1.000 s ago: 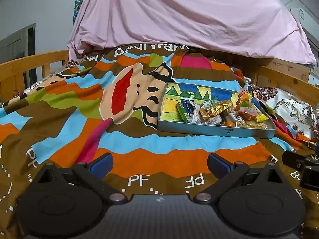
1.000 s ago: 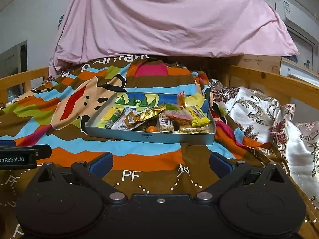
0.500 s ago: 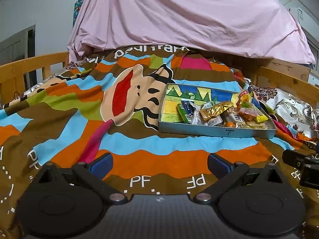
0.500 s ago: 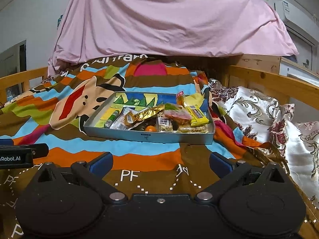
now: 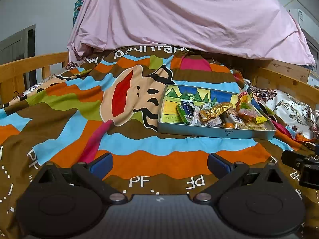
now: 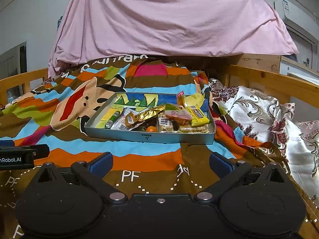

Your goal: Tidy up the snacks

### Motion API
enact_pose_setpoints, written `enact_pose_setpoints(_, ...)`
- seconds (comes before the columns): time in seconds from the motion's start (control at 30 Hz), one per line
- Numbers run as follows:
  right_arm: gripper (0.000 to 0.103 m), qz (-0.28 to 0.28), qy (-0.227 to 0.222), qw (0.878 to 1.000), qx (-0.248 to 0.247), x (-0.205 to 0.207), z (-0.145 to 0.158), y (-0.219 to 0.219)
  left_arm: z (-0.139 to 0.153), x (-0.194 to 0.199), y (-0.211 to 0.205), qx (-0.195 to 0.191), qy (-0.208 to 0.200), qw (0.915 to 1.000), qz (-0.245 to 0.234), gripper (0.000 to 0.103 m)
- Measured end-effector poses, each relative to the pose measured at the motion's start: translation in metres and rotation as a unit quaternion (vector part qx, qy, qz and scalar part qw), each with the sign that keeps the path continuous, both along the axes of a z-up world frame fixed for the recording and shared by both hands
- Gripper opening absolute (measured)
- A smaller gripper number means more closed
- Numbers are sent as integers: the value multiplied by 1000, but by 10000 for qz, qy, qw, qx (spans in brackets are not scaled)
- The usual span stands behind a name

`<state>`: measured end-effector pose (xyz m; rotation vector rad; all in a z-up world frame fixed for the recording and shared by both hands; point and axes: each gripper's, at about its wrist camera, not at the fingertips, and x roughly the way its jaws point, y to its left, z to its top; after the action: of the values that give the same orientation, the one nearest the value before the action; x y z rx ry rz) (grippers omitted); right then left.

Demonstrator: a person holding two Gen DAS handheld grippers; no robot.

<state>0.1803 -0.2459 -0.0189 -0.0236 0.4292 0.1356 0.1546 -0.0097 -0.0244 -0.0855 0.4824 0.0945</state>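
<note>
— Two grippers, both empty? Take it from the left.

— Yes. At the far left a wooden bed rail (image 5: 33,63). Then the striped cartoon-monkey blanket (image 5: 127,99) spread across the bed, with a pink sheet (image 5: 179,18) draped behind it. The left gripper (image 5: 159,162) hovers low over the blanket's near edge, its blue-padded fingers (image 5: 101,164) spread wide with nothing between them.

— And the snacks?

— All in the metal tray (image 6: 151,137), which lies on the blanket ahead of both grippers, well apart from either. Its left part is bare, showing a painted bottom. Then, left to right: a green tube-shaped packet (image 6: 112,119), a gold foil packet (image 6: 145,115) lying over clear wrappers, a small orange round thing (image 6: 151,128) at the front wall, a reddish-orange bag (image 6: 178,115), and a yellow wrapper (image 6: 197,116) against the right end.

— The right gripper?

— The right gripper (image 6: 160,162) also hangs near the blanket with its fingers wide apart, holding nothing. Right of the tray lies a floral satin quilt (image 6: 257,107) — beyond it another wooden rail (image 6: 275,79).
</note>
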Motion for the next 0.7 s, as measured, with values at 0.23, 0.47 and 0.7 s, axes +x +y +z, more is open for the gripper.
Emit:
enact_pose_setpoints(0.23, 102, 1, -1, 10000, 14, 0, 0, 0, 0, 0, -1, 15, 4, 10000, -9, 103)
enact_pose_setpoints(0.47, 102, 3, -4, 10000, 8, 0, 0, 0, -1, -1, -2, 37, -12, 10000, -33, 103)
enact_pose_setpoints(0.7, 102, 10, 5, 10000, 7, -1, 1, 2, -1, 0, -2, 18, -12, 10000, -39, 103)
